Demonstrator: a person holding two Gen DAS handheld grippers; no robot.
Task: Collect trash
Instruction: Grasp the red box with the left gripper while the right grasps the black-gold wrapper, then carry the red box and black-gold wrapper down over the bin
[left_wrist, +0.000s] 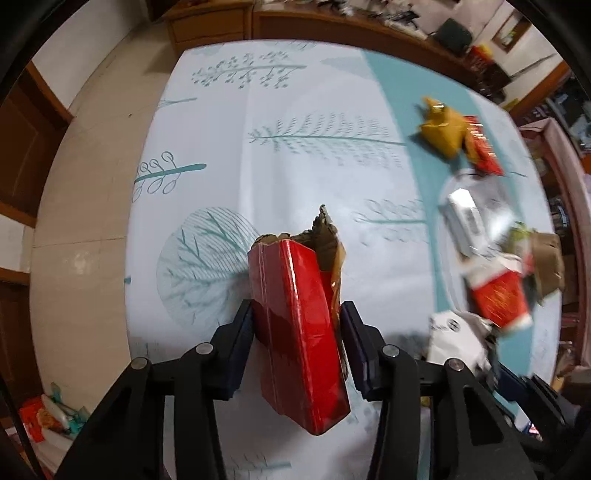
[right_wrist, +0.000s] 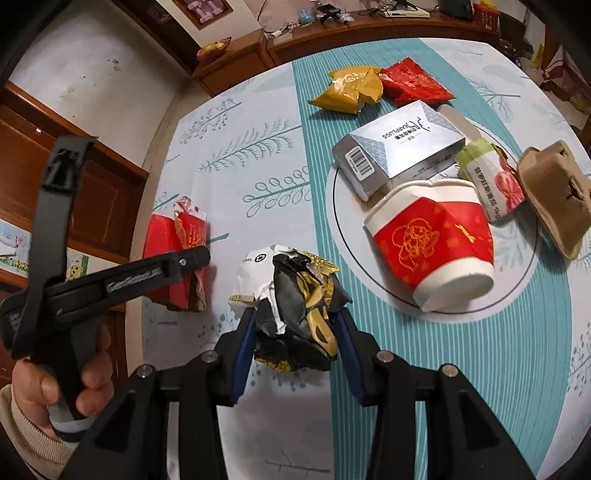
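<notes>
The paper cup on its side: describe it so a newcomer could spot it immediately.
On the patterned tablecloth, find the round clear plate piled with trash. The paper cup lies tipped over on its near part, below the silver earplug box. It alone is round: white, with a red band bearing gold line art.

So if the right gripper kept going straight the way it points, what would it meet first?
Probably the tablecloth: the right gripper, shut on the crumpled black-and-gold wrapper, points steeply down at bare cloth, the paper cup off to one side. Depth is unclear.
</notes>
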